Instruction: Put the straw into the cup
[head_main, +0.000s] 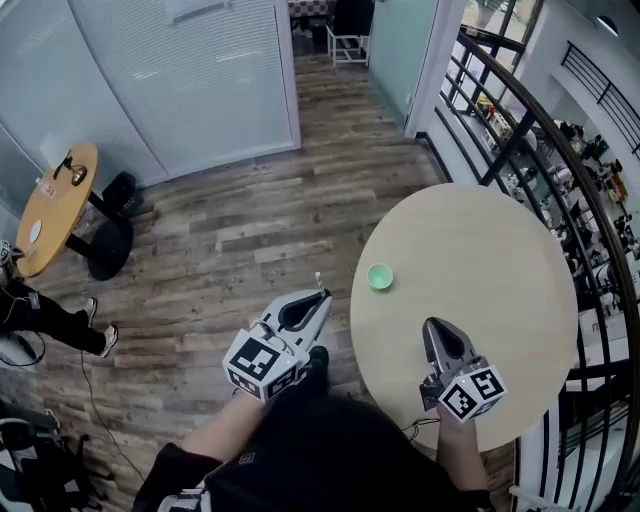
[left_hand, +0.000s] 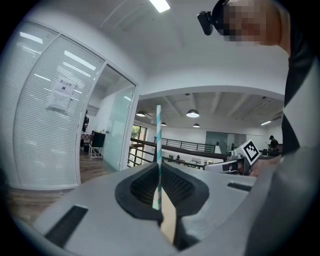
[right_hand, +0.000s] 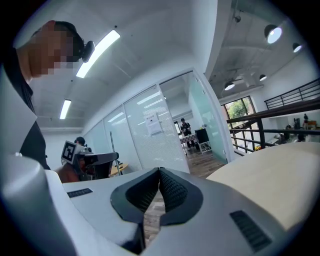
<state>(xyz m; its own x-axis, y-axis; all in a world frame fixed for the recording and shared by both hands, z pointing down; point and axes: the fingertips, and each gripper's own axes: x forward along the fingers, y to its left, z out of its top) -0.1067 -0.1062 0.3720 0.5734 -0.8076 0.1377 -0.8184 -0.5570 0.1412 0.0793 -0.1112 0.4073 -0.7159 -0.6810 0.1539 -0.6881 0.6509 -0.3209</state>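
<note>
Straw (left_hand: 158, 145), striped white and pale teal, stood upright between the jaws of the left gripper (left_hand: 159, 172), which were pressed onto its lower part so that most of its length rose above them. In the head view the straw's tip (head_main: 318, 281) showed just past the nose of the left gripper (head_main: 322, 298), which hung over the wooden floor (head_main: 230, 230) beside the left edge of the round table (head_main: 500, 260).

The small green cup (head_main: 380, 276) sat open side up on that pale tabletop, near its left rim. It was apart from both grippers, and the straw was to its lower left, not in it.

The right gripper (head_main: 432, 324) was over the near part of the table, pointing toward the far side. In the right gripper view its jaws (right_hand: 160, 172) met at the tips, pressed together with nothing between them, and the tabletop's edge (right_hand: 280, 170) curved past on the right.

A black railing (head_main: 530, 130) ran behind the table. A smaller round table (head_main: 55, 205) on a black base stood well off at the left, before a glass wall with blinds (head_main: 180, 70).
</note>
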